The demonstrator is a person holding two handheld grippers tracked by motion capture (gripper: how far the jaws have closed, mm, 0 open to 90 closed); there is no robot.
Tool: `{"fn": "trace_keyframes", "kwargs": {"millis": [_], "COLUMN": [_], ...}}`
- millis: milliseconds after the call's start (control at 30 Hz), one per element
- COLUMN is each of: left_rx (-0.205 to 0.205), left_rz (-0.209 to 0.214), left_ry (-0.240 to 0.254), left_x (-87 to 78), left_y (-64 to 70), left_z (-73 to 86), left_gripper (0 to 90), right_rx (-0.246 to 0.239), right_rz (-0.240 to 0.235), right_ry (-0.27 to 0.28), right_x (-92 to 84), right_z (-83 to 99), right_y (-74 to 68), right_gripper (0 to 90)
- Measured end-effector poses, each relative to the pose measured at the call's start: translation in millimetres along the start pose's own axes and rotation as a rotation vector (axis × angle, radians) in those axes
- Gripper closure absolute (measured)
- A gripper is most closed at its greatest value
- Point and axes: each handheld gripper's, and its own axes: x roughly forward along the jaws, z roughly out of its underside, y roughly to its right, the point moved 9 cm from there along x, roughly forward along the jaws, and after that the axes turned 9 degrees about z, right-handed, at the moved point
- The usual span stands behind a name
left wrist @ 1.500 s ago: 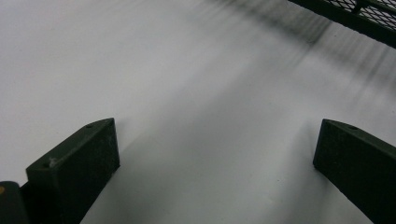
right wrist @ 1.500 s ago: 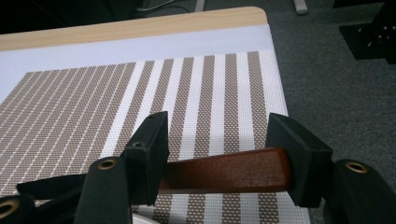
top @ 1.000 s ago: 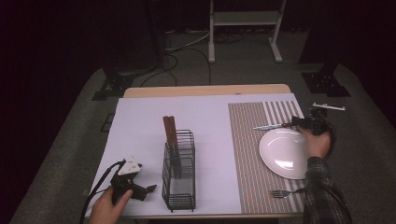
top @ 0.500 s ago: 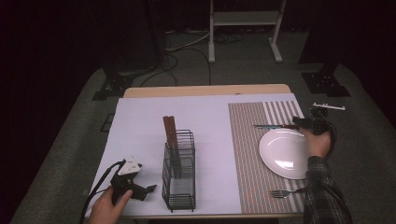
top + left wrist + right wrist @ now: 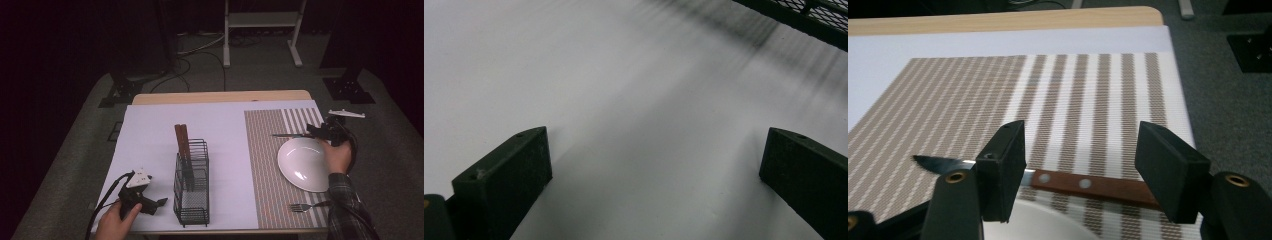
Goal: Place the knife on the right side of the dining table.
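My left gripper [image 5: 159,203] sits at the near left corner of the table [image 5: 220,96], on the white sheet [image 5: 150,135]. Its jaws stand wide apart and hold nothing; in the left gripper view, bare white surface lies between them and runs on ahead. Just to its right stands the black wire rack [image 5: 192,187], close to the near edge. The rack's base crosses the top right corner [image 5: 804,20] of the left gripper view. A brown-handled utensil [image 5: 182,141] stands upright in the rack's far compartment. Open white sheet runs behind the rack to the far edge and left to the sheet's side edge.

On the near right, a fork [image 5: 306,206] lies on the striped placemat [image 5: 265,165], near the mat's near edge and apart from the white plate [image 5: 306,165]. Beyond the fork, the plate rests on the mat towards its right side.

My right gripper [image 5: 316,132] hovers at the plate's far rim, jaws wide open and gripping nothing. In the right gripper view, a knife [image 5: 1083,183] with a riveted wooden handle lies on the mat just beyond the plate rim [image 5: 1048,220], crossing the gap between my jaws. Its blade tip points past the left jaw. I cannot tell whether either jaw touches it.

Beyond the knife, striped mat runs free to its far edge, then a strip of white sheet, then the table's wooden edge.
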Motion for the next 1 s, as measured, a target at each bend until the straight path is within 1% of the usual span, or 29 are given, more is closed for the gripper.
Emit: {"fn": "trace_keyframes", "kwargs": {"millis": [167,333,433,500,567,667,800,1000], "left_rx": [0.000,0.000,0.001,0.000,0.000,0.000,0.000,0.000], "left_rz": [-0.001,-0.001,0.000,0.000,0.000,0.000,0.000,-0.001], "left_ry": [0.000,-0.001,-0.002,-0.002,-0.002,-0.002,-0.002,-0.002], "left_x": [0.0,-0.2,-0.2,-0.2,-0.2,-0.2,-0.2,-0.2], "left_y": [0.0,0.1,0.1,0.1,0.1,0.1,0.1,0.1], "left_z": [0.0,0.1,0.1,0.1,0.1,0.1,0.1,0.1], "left_gripper": [0.0,0.0,0.0,0.0,0.0,0.0,0.0,0.0], "right_rx": [-0.036,-0.082,-0.106,-0.132,-0.168,-0.196,-0.240,-0.285], "right_rz": [-0.027,-0.055,-0.085,-0.100,-0.114,-0.153,-0.192,-0.256], "right_ry": [0.002,0.003,0.006,0.007,0.005,0.010,0.006,-0.005], "right_x": [-8.1,-16.3,-22.6,-26.4,-30.5,-38.4,-48.1,-59.7], "right_z": [2.6,6.7,9.2,11.3,13.9,17.2,22.6,32.5], "right_y": [-15.9,-31.1,-41.8,-49.5,-57.6,-71.3,-88.0,-111.1], "right_gripper": [33.7,30.4,27.6,25.9,24.4,21.9,18.1,13.3]}}
